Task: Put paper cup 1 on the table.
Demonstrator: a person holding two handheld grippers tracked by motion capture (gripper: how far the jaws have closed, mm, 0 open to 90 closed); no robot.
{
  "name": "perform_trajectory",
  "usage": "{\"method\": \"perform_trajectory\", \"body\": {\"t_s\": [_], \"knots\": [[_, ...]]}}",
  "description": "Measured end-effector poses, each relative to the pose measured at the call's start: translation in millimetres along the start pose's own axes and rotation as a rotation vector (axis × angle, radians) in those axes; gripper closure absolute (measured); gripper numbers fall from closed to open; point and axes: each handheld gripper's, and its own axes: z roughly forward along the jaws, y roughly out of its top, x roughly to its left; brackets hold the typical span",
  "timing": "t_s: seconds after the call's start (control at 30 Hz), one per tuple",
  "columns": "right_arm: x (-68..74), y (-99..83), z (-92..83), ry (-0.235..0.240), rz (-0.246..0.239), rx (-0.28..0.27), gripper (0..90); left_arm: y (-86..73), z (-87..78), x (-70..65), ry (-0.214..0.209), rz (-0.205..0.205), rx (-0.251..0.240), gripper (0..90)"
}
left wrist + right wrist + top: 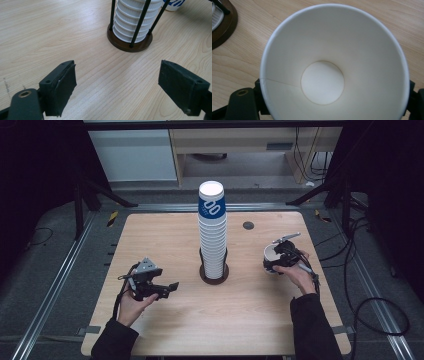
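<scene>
A single paper cup point(332, 62) is gripped upright between the jaws of the right gripper point(282, 256), mouth open to its camera, close above or on the wooden table point(165, 235) — which of the two cannot be told. The stack of cups point(212, 232) in its holder point(214, 274) stands well off to that gripper's left. The step in hand is judged to be the setting down of the cup. It is best lowered level until the base sits flat, and the grip eased only then, so that the light paper wall is neither crushed nor tipped. The jaws should be drawn back sideways, clear of the rim. The left gripper point(117, 85) is held wide and empty — the holder lies ahead of it, slightly right.
</scene>
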Motion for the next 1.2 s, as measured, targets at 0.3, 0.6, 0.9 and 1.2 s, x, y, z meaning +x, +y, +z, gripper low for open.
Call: {"method": "perform_trajectory", "body": {"t_s": [0.3, 0.6, 0.9, 1.2], "knots": [[2.5, 0.5, 3.9, 0.003, -0.022, 0.005, 13.2, -0.1, 0.0, -0.3, -0.004, 0.001, 0.001, 14.1], [1.6, 4.5, -8.6, -0.001, -0.005, -0.102, 7.2, -0.1, 0.4, -0.6, -0.006, 0.002, 0.006, 13.9], [-2.0, 6.4, -26.6, -0.02, 0.032, -0.223, 7.5, -0.5, 0.3, 0.2, -0.005, 0.0, 0.007, 13.8], [1.2, 9.5, -52.2, 0.013, 0.038, -0.332, 9.7, -0.9, 0.8, 0.1, -0.003, -0.001, 0.011, 13.9]]}}
